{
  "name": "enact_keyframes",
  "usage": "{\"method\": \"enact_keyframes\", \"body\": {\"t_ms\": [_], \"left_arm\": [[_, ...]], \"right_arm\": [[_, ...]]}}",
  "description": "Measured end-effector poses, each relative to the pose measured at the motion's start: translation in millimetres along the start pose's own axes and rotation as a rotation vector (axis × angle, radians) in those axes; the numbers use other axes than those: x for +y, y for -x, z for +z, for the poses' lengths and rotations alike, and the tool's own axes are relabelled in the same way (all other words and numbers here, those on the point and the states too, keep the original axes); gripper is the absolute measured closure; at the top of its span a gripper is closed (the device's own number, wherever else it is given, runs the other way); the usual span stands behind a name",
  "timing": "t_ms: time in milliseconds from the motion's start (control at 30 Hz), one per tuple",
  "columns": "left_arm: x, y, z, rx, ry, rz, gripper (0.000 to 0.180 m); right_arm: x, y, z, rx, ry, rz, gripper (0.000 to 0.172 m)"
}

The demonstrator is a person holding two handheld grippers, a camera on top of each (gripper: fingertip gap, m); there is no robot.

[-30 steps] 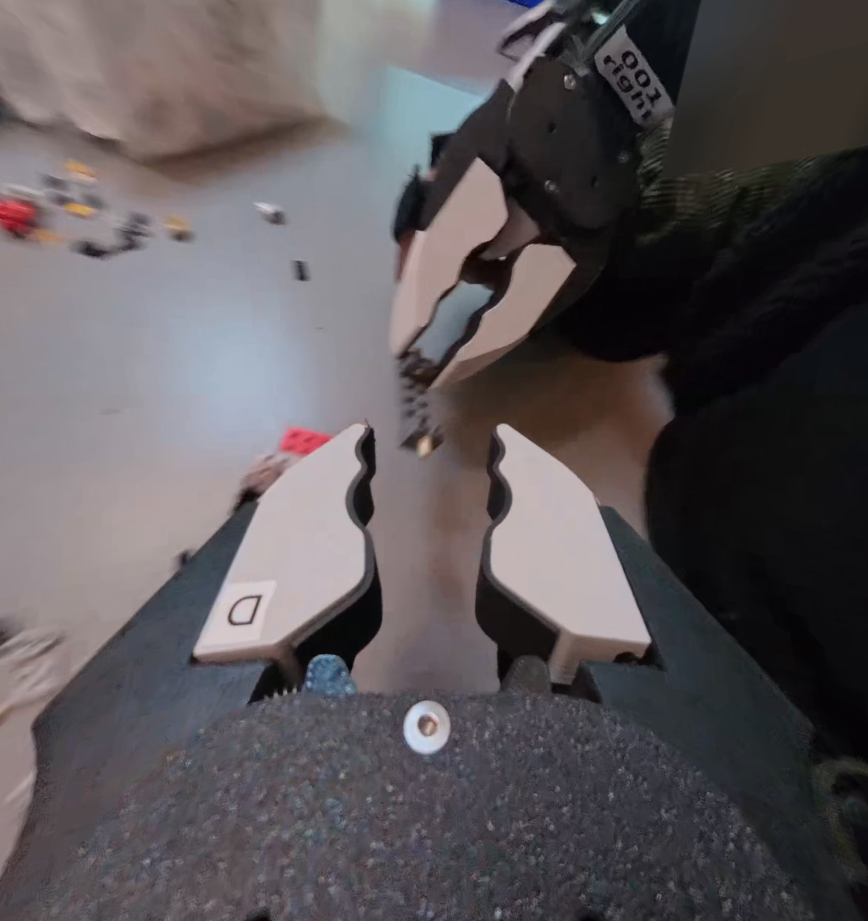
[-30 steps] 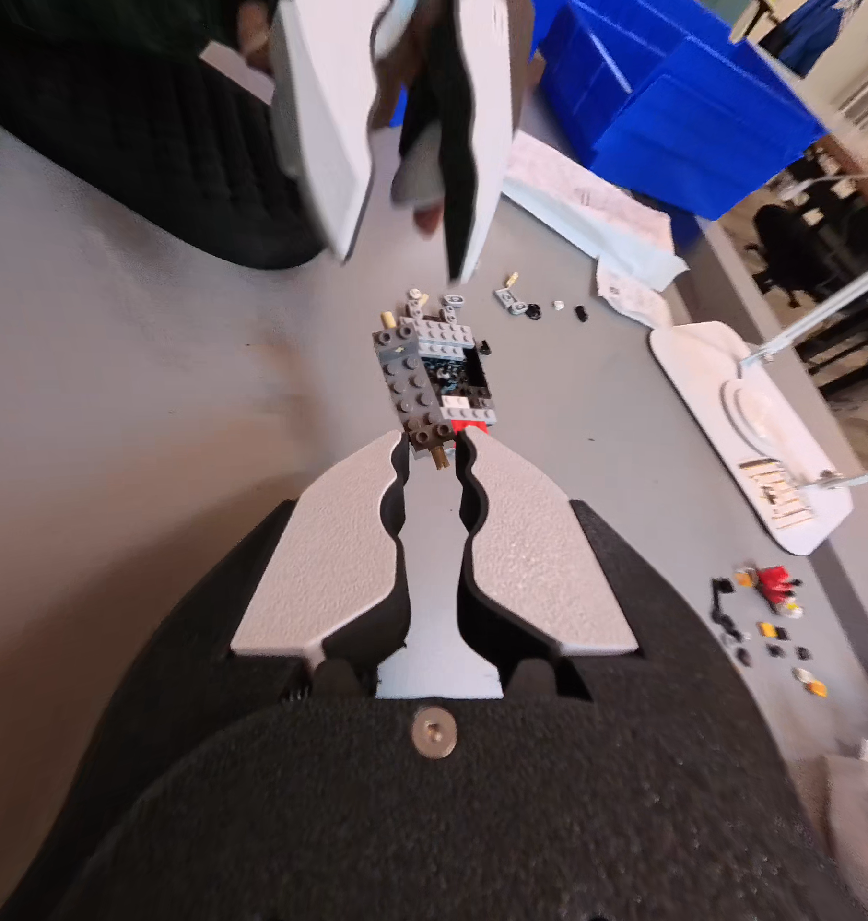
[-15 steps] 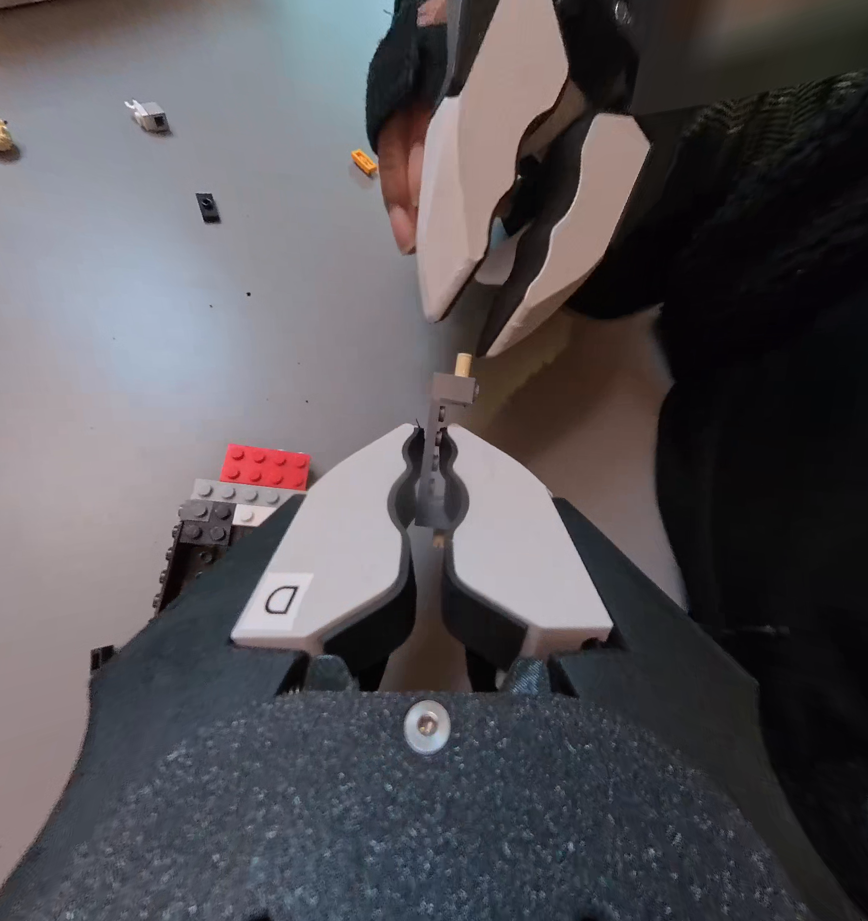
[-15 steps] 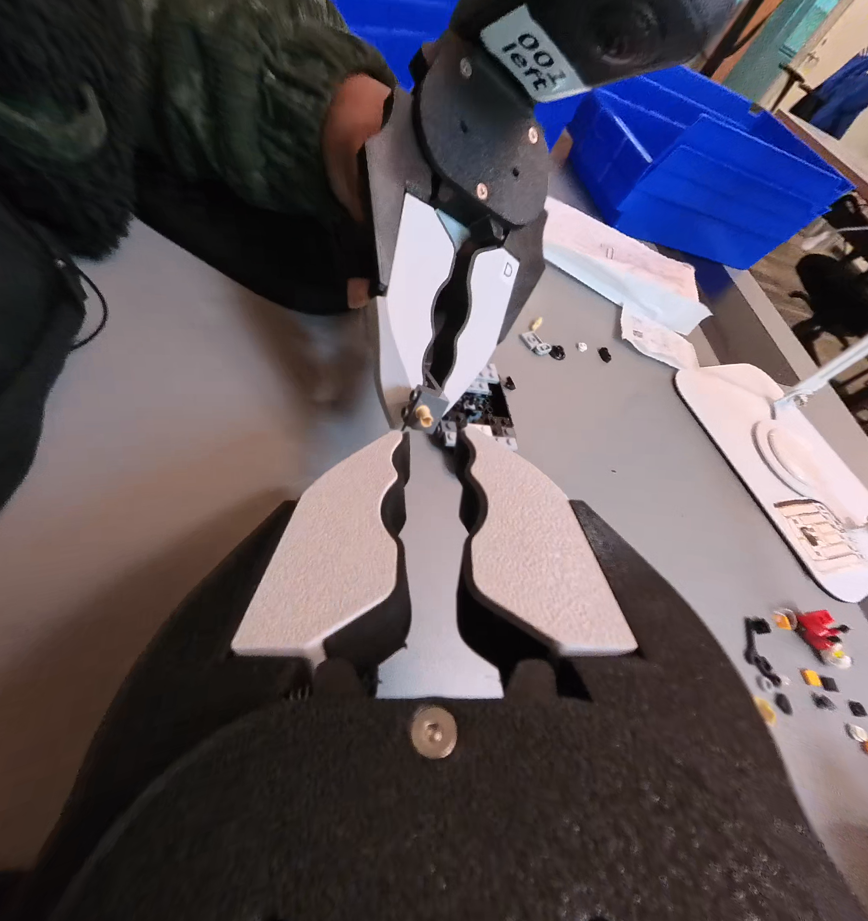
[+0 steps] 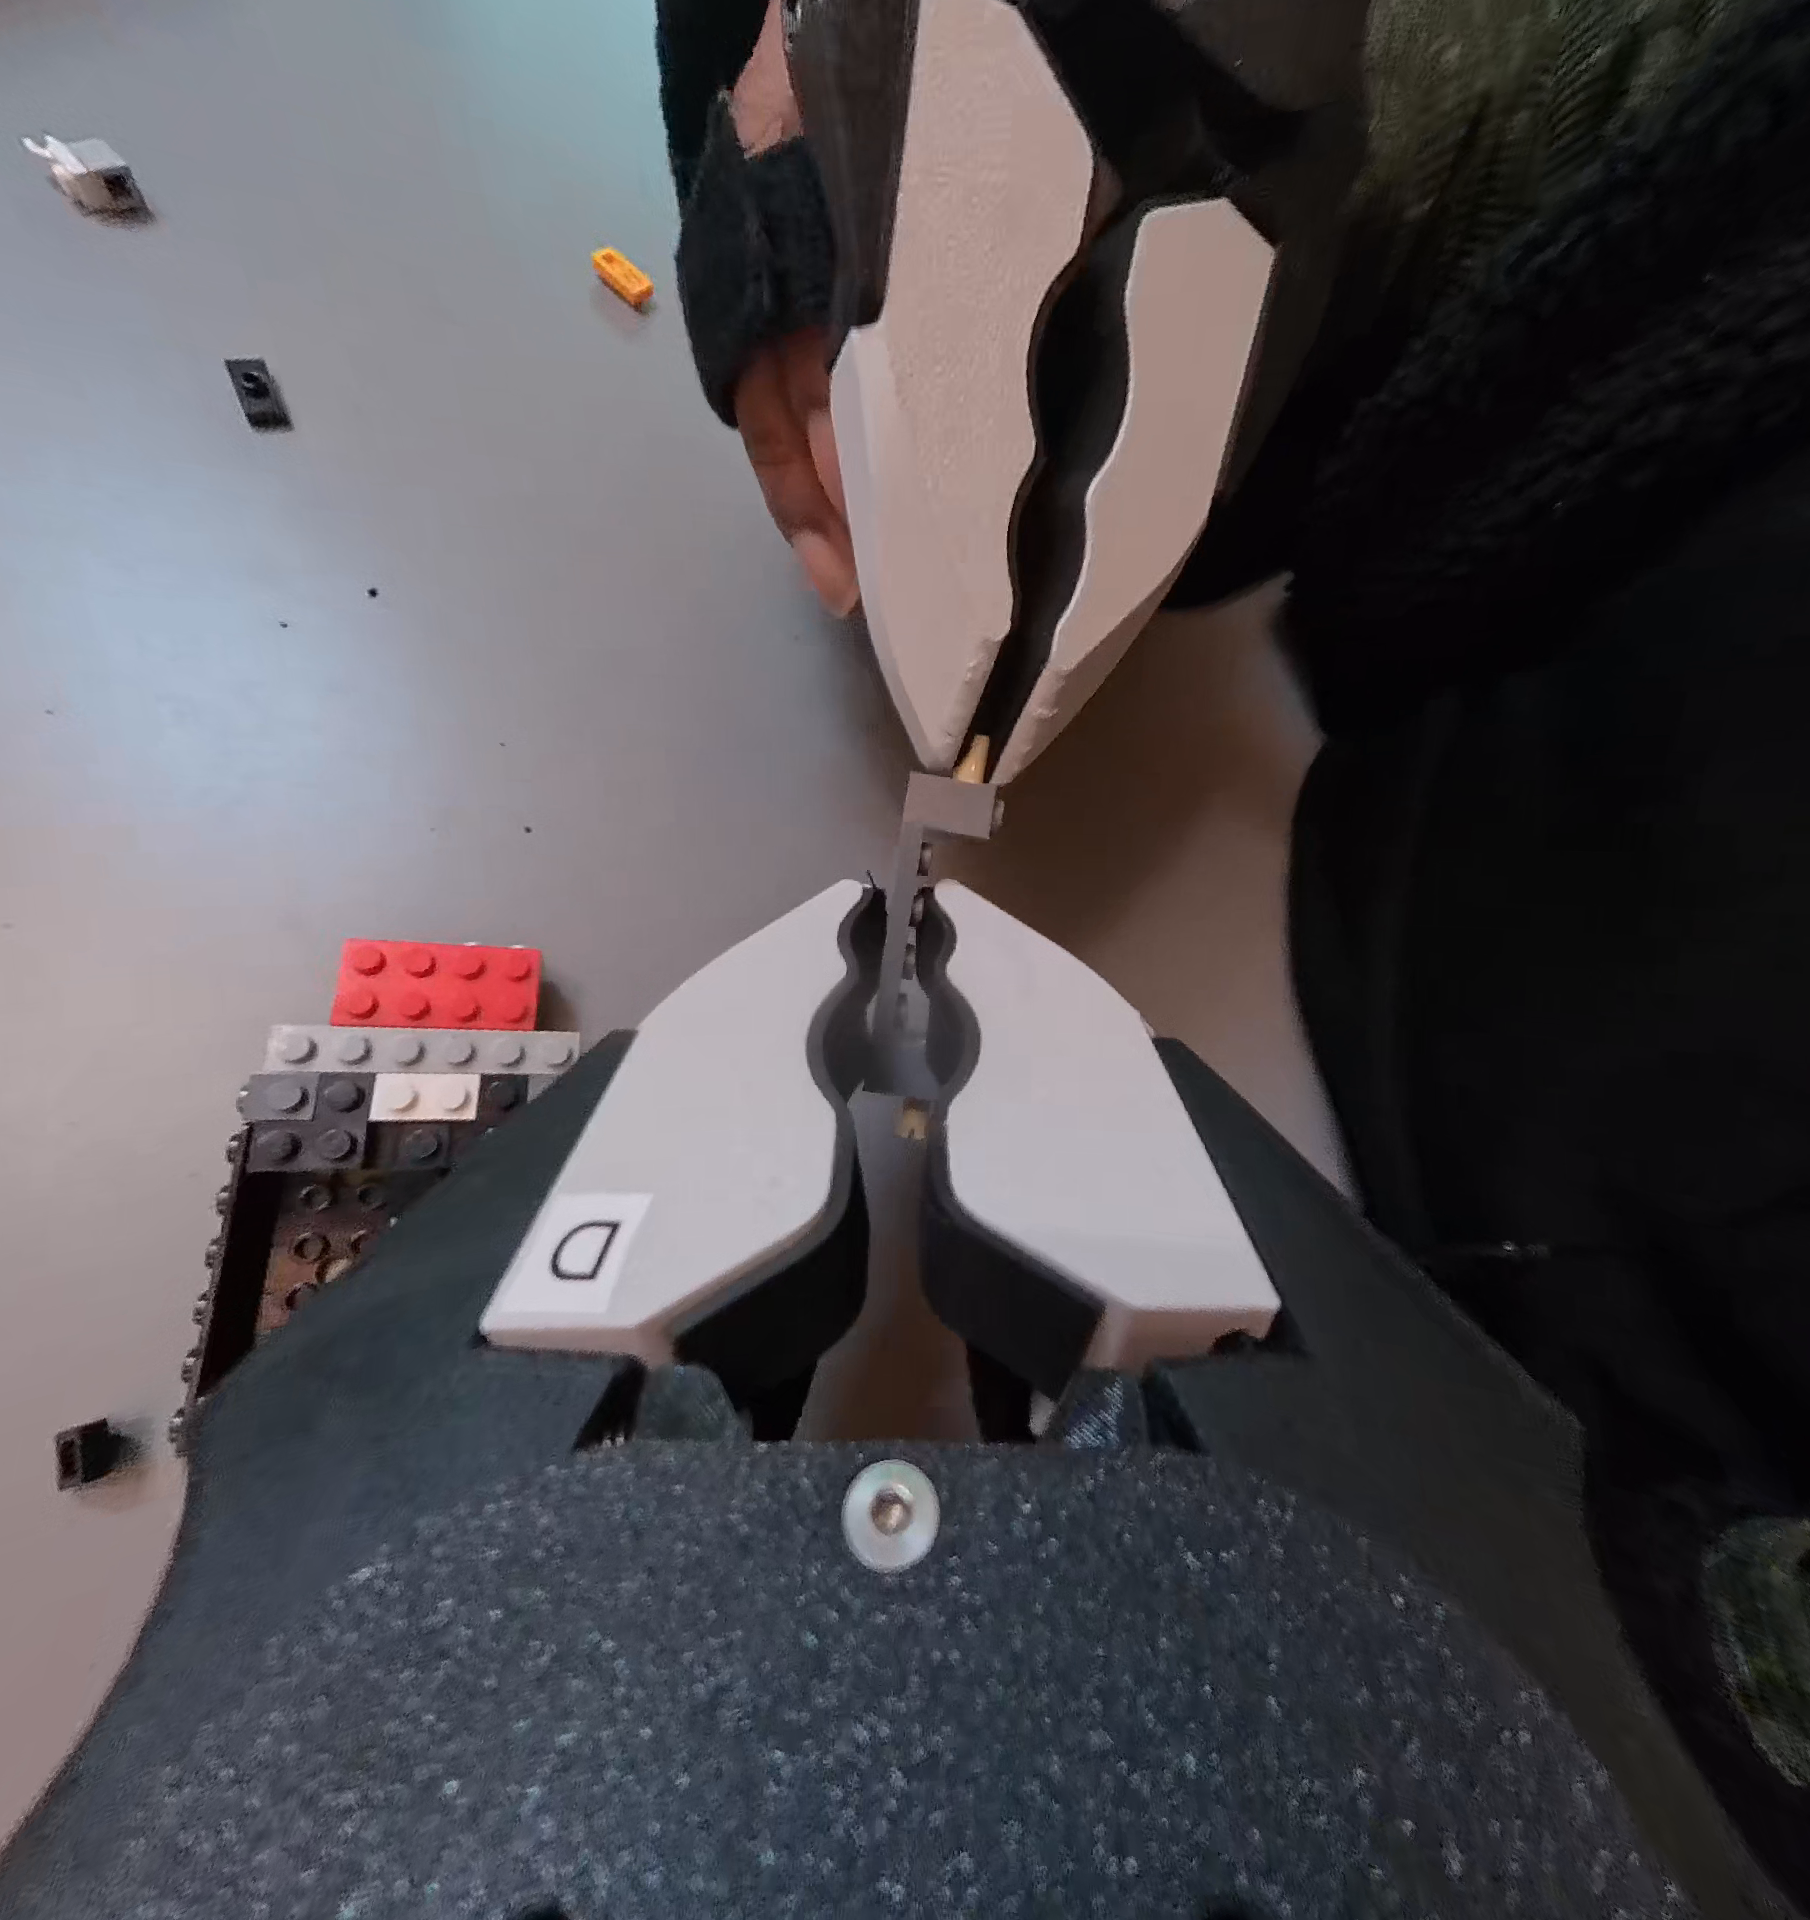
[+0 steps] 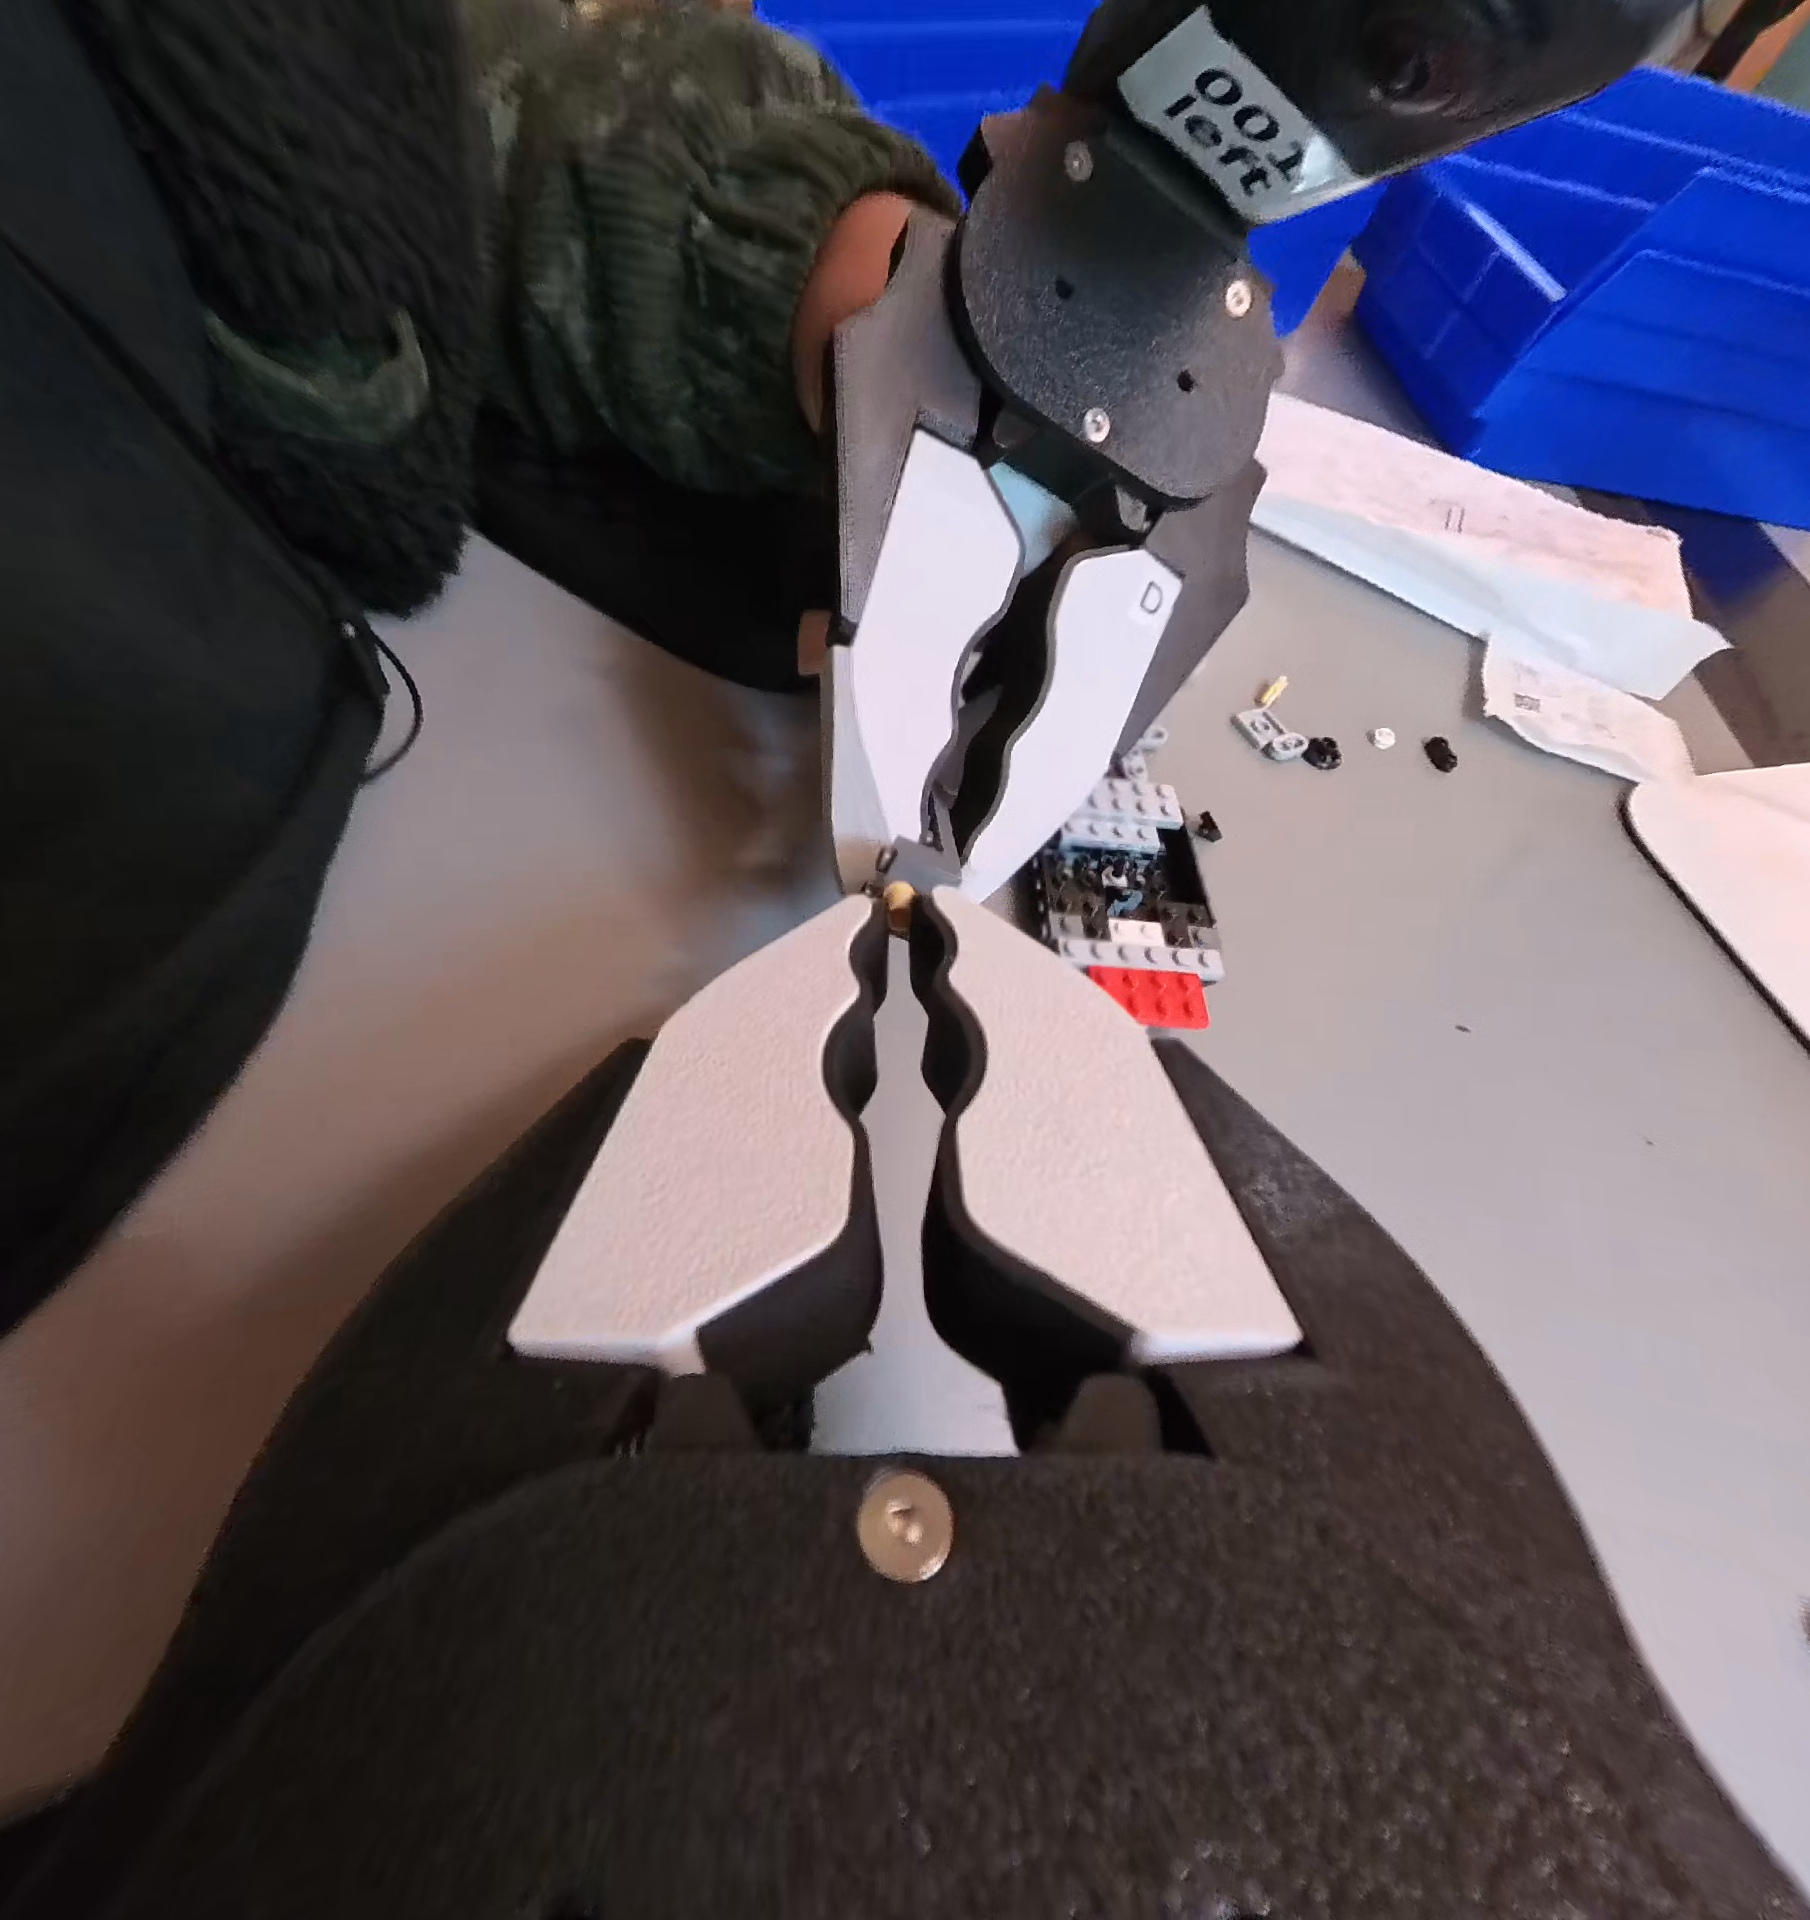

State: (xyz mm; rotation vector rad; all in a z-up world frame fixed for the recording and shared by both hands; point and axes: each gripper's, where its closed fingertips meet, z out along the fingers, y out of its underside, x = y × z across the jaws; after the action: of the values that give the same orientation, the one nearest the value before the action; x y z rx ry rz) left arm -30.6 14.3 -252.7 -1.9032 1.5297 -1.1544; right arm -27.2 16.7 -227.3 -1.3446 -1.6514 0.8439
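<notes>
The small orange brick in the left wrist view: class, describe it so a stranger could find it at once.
Start on the grey table and look left of the person's dark glove. The small orange brick lies there alone, the only orange piece; its neighbours are a black plate and a grey-white piece.

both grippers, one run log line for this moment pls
left gripper: shut on grey brick piece | right gripper: shut on tan peg at that piece's end | brick model: on table, untouched

Your two wrist cameras face each other, close above the grey table (image 5: 257, 675); both views share the brick model (image 5: 402, 1070) (image 6: 1129, 914), lower left and centre right.
</notes>
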Motion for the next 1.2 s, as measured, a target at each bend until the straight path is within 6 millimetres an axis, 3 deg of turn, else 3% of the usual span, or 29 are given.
{"method": "enact_keyframes", "body": {"t_ms": [367, 433, 467, 533, 700, 900, 1000, 1067, 1200], "left_arm": [[-10, -8, -18, -0.002, -0.021, 0.034, 0.175], [14, 18, -35, -0.146, 0.067, 0.047, 0.175], [12, 21, -46, -0.131, 0.002, -0.018, 0.175], [5, 34, -65, -0.181, -0.076, -0.059, 0.175], [-13, 67, -103, -0.353, -0.275, -0.128, 0.175], [-18, 98, -149, -0.548, -0.464, -0.21, 0.176], [-17, 101, -153, -0.581, -0.476, -0.209, 0.176], [-16, 102, -153, -0.596, -0.462, -0.201, 0.176], [-7, 103, -140, -0.574, -0.385, -0.206, 0.176]], "right_arm": [[-20, -2, -10, -0.054, -0.113, 0.067, 0.168], [-32, -18, -34, -0.011, -0.216, 0.125, 0.168], [-30, -30, -46, 0.036, -0.217, 0.138, 0.168], [-15, -46, -50, 0.119, -0.153, 0.144, 0.168], [19, -68, -9, 0.175, 0.036, 0.199, 0.168], [13, -97, 47, 0.138, 0.124, 0.212, 0.167], [10, -105, 78, 0.107, 0.164, 0.194, 0.167], [7, -107, 96, 0.084, 0.17, 0.201, 0.151], [9, -108, 117, 0.08, 0.193, 0.178, 0.137]]}}
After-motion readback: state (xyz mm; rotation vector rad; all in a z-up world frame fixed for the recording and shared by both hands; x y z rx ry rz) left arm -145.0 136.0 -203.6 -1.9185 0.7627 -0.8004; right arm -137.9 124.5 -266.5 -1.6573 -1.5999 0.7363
